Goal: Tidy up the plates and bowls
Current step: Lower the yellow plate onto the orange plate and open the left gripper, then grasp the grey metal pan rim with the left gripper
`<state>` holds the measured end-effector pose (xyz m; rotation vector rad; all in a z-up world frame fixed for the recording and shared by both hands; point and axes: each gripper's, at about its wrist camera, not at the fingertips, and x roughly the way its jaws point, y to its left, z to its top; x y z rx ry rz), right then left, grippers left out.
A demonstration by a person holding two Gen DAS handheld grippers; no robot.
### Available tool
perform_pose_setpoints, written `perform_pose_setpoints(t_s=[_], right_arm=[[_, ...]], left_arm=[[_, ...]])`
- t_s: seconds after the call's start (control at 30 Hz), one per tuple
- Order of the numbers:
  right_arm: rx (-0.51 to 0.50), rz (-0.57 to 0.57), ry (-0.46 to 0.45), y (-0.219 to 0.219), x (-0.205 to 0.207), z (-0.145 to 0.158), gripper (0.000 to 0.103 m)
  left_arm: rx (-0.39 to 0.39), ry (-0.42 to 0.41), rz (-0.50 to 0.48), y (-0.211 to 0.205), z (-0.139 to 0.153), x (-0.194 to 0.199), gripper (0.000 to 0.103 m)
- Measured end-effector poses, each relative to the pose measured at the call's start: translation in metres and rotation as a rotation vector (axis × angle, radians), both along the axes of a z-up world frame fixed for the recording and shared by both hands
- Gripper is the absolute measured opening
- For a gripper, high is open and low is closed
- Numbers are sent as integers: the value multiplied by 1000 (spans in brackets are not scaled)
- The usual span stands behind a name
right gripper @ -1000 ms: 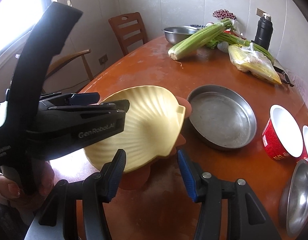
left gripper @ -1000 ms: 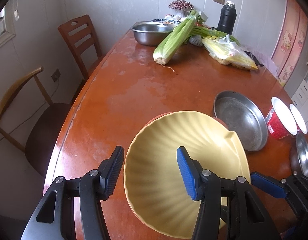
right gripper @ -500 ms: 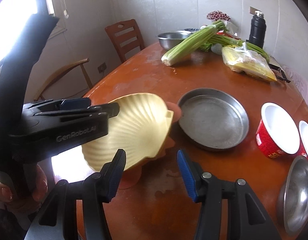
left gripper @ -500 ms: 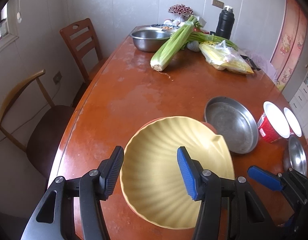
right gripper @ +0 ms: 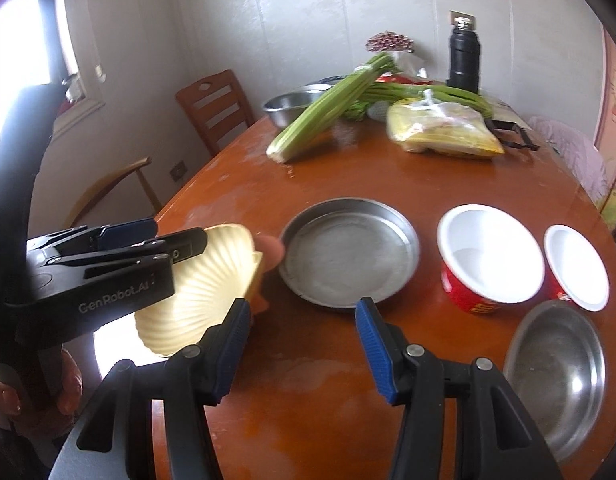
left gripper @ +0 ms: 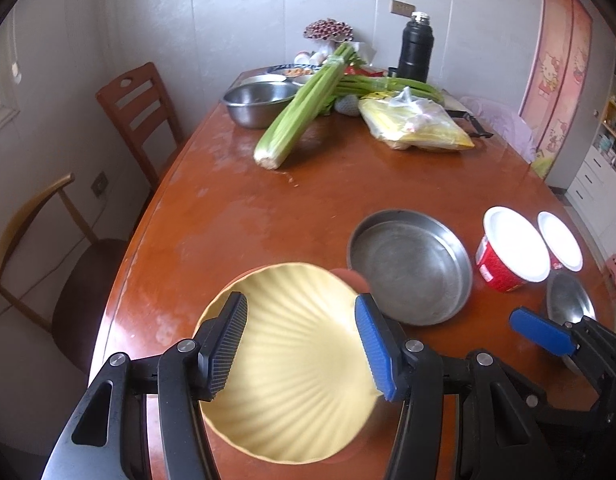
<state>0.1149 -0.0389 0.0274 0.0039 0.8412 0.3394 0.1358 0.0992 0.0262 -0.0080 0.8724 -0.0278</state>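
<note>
A person's left claw (left gripper: pixel 300 344) hangs with its jaws spread wide over a pale yellow, shell-shaped ribbed plate (left gripper: pixel 292 364) near the left edge of a glossy reddish-brown wooden tabletop (left gripper: pixel 308 200); neither pad touches the plate in the left wrist view. The yellow plate rests on an orange dish (left gripper: pixel 349 276) of which only slivers of rim show. In the right wrist view the left claw (right gripper: pixel 160 236) reaches in from the left above the same plate (right gripper: pixel 200 300), the holder's fingers (right gripper: pixel 68 380) wrapped round its handle.

The right claw (right gripper: pixel 304 344) is likewise wide apart and holds nothing, hovering over bare tabletop (right gripper: pixel 308 380) near its front edge. Just beyond it sits a round, flat-bottomed steel pan (right gripper: pixel 347 252), close beside the yellow plate. Toward the right edge stand a large red bowl with a white interior (right gripper: pixel 487 260) and a smaller red-and-white bowl (right gripper: pixel 575 268), side by side, with a shallow steel bowl (right gripper: pixel 555 376) in front of them.

At the far end lie a bunch of green celery (left gripper: pixel 304 108), a deep steel mixing bowl (left gripper: pixel 260 102), a clear bag of yellow food (left gripper: pixel 415 128) and a black flask (left gripper: pixel 415 48). A brown slatted wooden chair (left gripper: pixel 140 116) stands by the left edge.
</note>
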Motion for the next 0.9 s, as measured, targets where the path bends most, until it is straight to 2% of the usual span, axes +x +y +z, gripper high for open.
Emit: perform_pose_setpoints(t_s=[0.57, 0.9], right_arm=[[61, -108, 21, -53, 17, 17, 54], [65, -149, 64, -57, 32, 9, 54]], left_arm=[[14, 26, -99, -37, 21, 27, 58], [28, 99, -150, -41, 7, 68, 58]])
